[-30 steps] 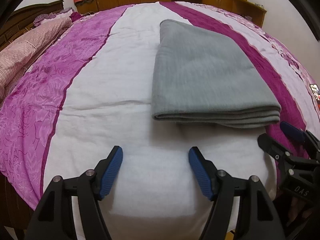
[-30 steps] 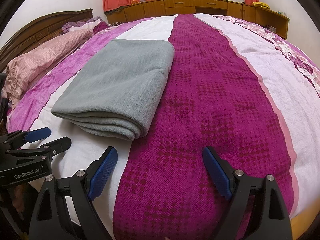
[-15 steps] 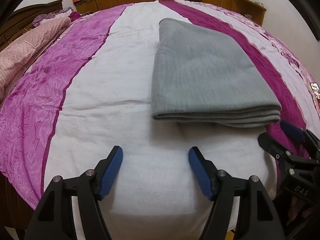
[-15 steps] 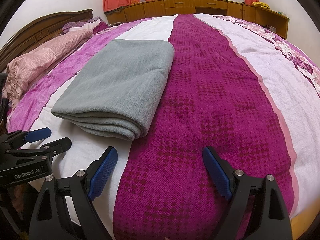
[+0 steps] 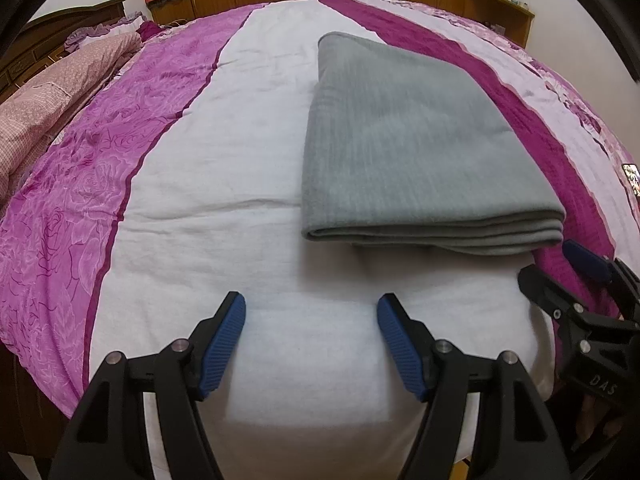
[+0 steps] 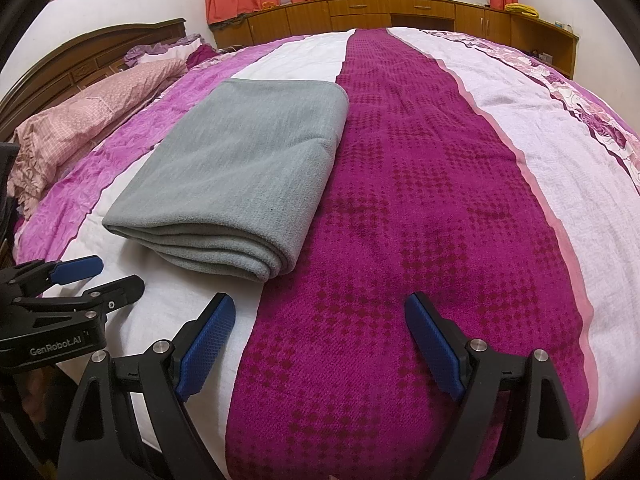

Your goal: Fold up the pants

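Well, both my claws hang wide and empty over the near edge of the bed (image 5: 168,216): left claw (image 5: 311,336), right claw (image 6: 320,340). The grey pants (image 5: 404,148) lie just beyond them, folded into a flat stack across the white and dark stripes. They look soft, thick and limp, so I'd pinch the near layered edge at both corners.
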A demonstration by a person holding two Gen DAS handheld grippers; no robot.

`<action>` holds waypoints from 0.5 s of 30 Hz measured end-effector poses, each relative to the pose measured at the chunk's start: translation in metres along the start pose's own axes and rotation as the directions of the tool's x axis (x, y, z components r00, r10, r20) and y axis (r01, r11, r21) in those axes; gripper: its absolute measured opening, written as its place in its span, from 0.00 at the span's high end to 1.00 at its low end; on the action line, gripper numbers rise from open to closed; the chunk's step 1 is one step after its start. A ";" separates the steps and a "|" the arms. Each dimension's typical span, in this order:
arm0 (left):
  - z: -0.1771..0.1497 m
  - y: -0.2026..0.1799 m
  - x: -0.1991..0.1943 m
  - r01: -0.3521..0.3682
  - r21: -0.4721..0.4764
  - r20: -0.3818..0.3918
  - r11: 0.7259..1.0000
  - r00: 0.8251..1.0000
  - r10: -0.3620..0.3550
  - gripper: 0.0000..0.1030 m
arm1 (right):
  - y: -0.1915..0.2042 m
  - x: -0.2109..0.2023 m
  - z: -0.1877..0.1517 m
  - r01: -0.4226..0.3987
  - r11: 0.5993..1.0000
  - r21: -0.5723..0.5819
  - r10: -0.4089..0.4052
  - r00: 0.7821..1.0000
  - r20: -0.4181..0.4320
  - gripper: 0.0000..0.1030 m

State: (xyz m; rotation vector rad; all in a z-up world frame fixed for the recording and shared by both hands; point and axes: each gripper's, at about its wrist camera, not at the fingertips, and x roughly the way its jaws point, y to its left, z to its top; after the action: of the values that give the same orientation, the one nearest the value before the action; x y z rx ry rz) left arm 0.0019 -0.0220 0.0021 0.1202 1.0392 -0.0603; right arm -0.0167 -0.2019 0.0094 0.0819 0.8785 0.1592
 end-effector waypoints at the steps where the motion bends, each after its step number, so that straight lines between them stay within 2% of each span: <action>1: 0.000 0.000 0.000 0.000 0.000 0.000 1.000 1.000 0.000 0.30 | 0.000 0.000 0.000 0.000 1.000 0.000 0.000 1.000 0.000 0.19; 15: 0.001 0.002 0.002 0.005 0.002 -0.014 1.000 1.000 -0.005 0.30 | 0.000 0.000 0.000 0.001 1.000 0.000 -0.001 1.000 0.000 0.19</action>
State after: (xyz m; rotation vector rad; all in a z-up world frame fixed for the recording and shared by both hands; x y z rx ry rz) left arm 0.0033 -0.0206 0.0011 0.1199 1.0534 -0.0654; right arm -0.0167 -0.2019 0.0091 0.0815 0.8781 0.1585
